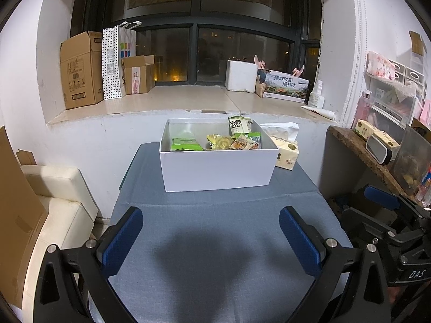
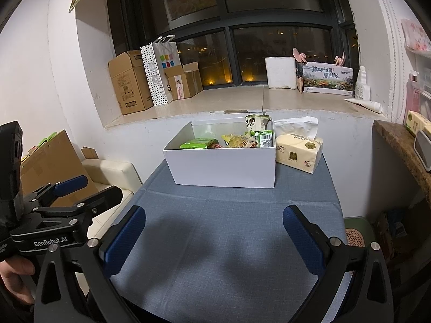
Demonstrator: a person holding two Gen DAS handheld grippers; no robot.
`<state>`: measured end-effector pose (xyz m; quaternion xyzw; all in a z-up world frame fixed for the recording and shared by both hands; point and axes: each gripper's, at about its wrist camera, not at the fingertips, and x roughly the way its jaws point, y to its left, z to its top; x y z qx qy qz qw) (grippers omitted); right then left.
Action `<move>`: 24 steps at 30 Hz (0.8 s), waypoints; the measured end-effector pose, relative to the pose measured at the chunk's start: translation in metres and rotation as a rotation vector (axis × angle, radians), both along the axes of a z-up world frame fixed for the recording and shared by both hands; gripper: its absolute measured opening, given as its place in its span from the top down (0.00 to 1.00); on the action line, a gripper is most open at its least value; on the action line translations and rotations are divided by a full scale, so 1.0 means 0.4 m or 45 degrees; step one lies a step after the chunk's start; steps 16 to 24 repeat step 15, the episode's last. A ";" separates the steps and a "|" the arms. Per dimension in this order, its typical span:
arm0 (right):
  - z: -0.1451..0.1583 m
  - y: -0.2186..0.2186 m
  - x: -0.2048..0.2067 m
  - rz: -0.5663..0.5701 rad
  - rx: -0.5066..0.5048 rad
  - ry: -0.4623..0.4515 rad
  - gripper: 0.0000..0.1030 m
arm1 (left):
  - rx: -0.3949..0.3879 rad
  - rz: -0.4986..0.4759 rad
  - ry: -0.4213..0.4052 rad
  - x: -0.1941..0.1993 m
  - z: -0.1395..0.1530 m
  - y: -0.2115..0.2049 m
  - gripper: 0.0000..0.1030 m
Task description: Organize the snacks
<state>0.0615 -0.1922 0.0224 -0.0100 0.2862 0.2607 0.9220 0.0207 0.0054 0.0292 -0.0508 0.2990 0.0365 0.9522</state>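
A white open box (image 1: pixel 215 169) (image 2: pixel 223 169) stands at the far end of the blue-grey table (image 1: pixel 215 237) (image 2: pixel 229 242). Inside lie several snack packets: a green one (image 1: pixel 186 144) (image 2: pixel 198 143) at the left, yellow and orange ones (image 1: pixel 223 142) (image 2: pixel 237 140) in the middle, and a green-white pouch (image 1: pixel 238 125) (image 2: pixel 254 122) upright at the back right. My left gripper (image 1: pixel 211 231) hangs open over the near table, nothing between its blue pads. My right gripper (image 2: pixel 214 231) is likewise open and empty. Each shows in the other's view, beside the table.
A yellow tissue pack (image 1: pixel 287 150) (image 2: pixel 299 152) sits right of the box. Cardboard boxes (image 1: pixel 80 70), a dotted bag (image 1: pixel 113 62) and a white foam box (image 1: pixel 241 75) line the window ledge. A cream seat (image 1: pixel 54 204) lies left; a brown shelf (image 1: pixel 361 148) is right.
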 end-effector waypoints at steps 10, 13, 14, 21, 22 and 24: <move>-0.003 0.001 -0.003 0.003 -0.001 -0.001 0.00 | -0.011 -0.004 0.003 0.001 0.000 0.000 0.00; -0.002 0.002 -0.003 0.003 -0.001 -0.002 0.00 | -0.001 -0.001 -0.001 0.001 0.001 -0.001 0.00; -0.003 0.002 -0.004 0.004 -0.001 -0.002 0.00 | 0.002 0.001 0.001 0.002 0.001 -0.001 0.00; -0.004 0.002 -0.004 0.003 -0.001 -0.002 0.00 | 0.004 0.003 0.003 0.002 0.002 -0.001 0.00; -0.004 0.002 -0.004 0.003 -0.001 -0.002 0.00 | 0.004 0.003 0.003 0.002 0.002 -0.001 0.00; -0.004 0.002 -0.004 0.003 -0.001 -0.002 0.00 | 0.004 0.003 0.003 0.002 0.002 -0.001 0.00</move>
